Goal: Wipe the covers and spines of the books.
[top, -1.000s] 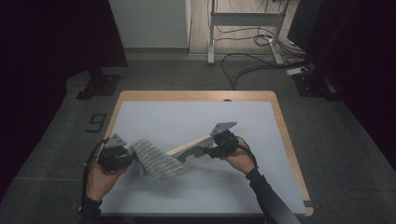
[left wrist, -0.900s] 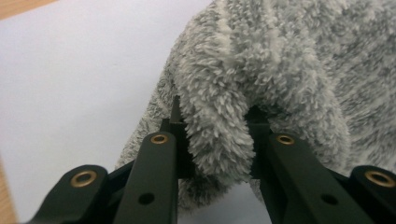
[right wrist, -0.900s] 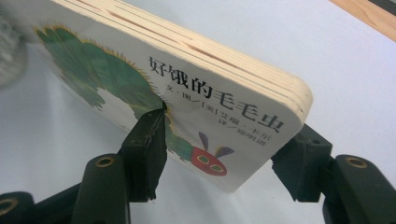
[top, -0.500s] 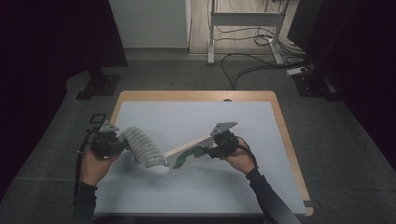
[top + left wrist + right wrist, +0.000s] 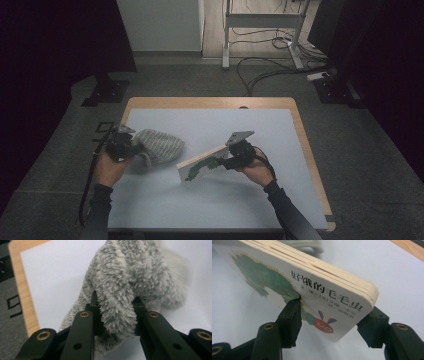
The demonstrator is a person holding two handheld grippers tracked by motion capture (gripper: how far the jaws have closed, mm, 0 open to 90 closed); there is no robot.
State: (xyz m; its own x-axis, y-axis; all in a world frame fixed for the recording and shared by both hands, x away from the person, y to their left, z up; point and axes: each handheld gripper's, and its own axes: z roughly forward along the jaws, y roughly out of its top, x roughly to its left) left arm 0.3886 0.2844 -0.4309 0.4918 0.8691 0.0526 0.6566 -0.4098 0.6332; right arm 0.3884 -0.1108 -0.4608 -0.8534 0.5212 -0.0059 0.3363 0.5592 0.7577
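High view: a person sits at a wooden-edged table (image 5: pixel 305 145) covered by a pale mat, holding a two-jaw gripper in each hand. At the table's left side, the left gripper (image 5: pixel 131 148) clamps a fluffy grey sock (image 5: pixel 159 145), which lies bunched on the mat just beside it. Near the middle of the table, the right gripper (image 5: pixel 224 163) grips a thick board book (image 5: pixel 200 165) by one end. The book is tilted, its far end resting on the mat and its held end raised. Sock and book sit near each other but apart.

Left gripper view: the black jaws pinch a fold of the sock (image 5: pixel 117 312) tightly between them, and the rest of the plush fabric spreads over the mat beyond.

Right gripper view: the jaws grasp the book (image 5: pixel 317 297) across its thickness, one on the cover, which bears a green caterpillar picture and Chinese lettering, the other behind it.

Judging by this, the step in hand is moving the sock clear of the book, or setting the two out side by side; which one cannot be told. The next move likely calls for holding the book steady while the left gripper carries the sock to a resting place, then loosening its pinch without snagging the pile.
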